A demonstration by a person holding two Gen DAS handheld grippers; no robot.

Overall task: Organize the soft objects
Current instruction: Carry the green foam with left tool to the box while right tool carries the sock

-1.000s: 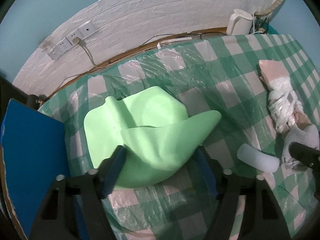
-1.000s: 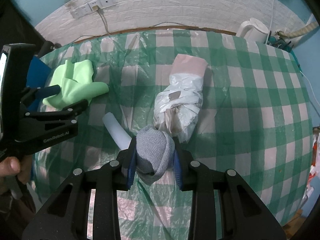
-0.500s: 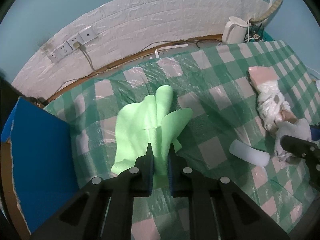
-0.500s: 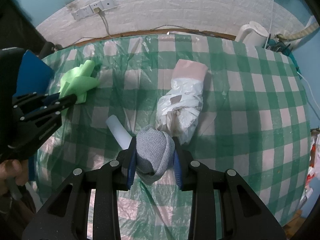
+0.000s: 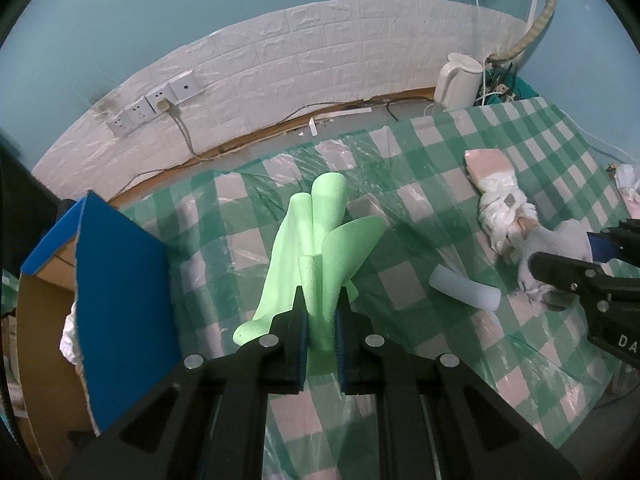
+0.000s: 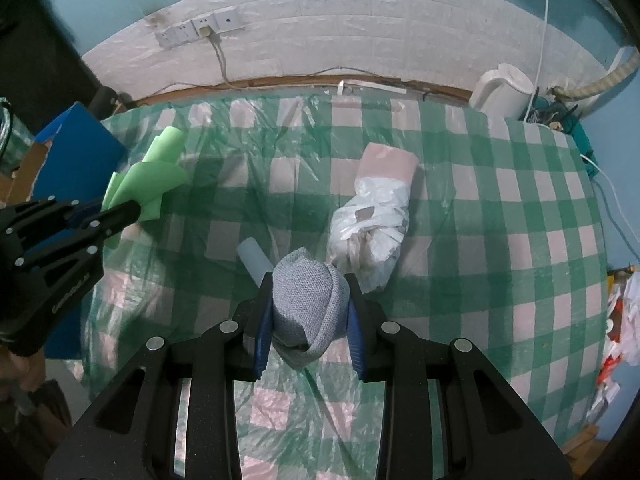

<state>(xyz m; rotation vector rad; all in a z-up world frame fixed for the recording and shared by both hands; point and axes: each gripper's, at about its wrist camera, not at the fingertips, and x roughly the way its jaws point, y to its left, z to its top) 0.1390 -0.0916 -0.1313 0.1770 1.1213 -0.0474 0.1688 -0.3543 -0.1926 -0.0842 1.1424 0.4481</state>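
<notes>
Left gripper (image 5: 321, 312) is pinching the crumpled green foam (image 5: 316, 248), right gripper (image 6: 310, 312) is squeezing a gray sock (image 6: 308, 300).

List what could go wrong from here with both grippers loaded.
1. The left gripper pinches only a bunched fold of the green foam sheet; the loose flaps could slip free or catch the blue box flap beside it.
2. The right gripper holds the grey knit bundle right next to the white tube and the plastic-wrapped bundle; moving off may nudge either.
</notes>
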